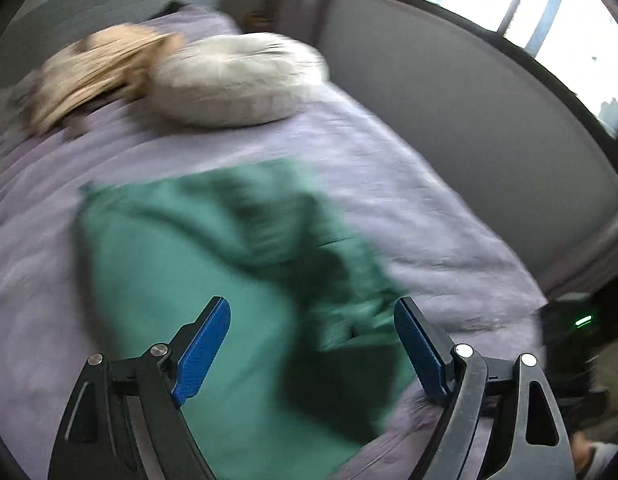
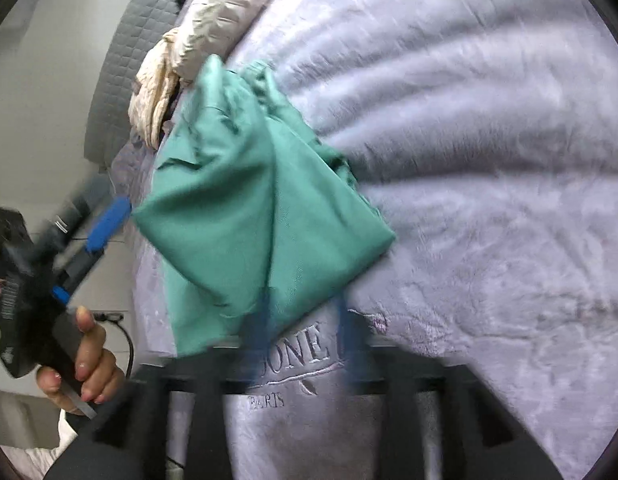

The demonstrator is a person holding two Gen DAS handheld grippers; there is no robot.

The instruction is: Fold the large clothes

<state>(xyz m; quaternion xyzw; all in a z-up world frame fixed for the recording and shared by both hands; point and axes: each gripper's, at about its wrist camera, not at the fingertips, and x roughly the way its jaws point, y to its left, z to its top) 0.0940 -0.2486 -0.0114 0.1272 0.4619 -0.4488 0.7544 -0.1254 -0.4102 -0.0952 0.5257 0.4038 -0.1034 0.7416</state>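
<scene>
A green garment [image 1: 213,264] lies partly folded on a lilac blanket; it also shows in the right wrist view [image 2: 261,204]. My left gripper [image 1: 311,344] is open and empty, hovering above the garment's near part. It shows at the left of the right wrist view [image 2: 109,220], held by a hand. My right gripper [image 2: 301,344] is blurred by motion; its blue fingers stand apart over the garment's near edge with nothing between them.
The lilac blanket [image 1: 389,184] covers the bed. A white pillow [image 1: 237,80] and a beige crumpled cloth [image 1: 89,72] lie at the bed's far end. A grey wall and window are to the right. A grey quilted headboard [image 2: 121,60] shows in the right wrist view.
</scene>
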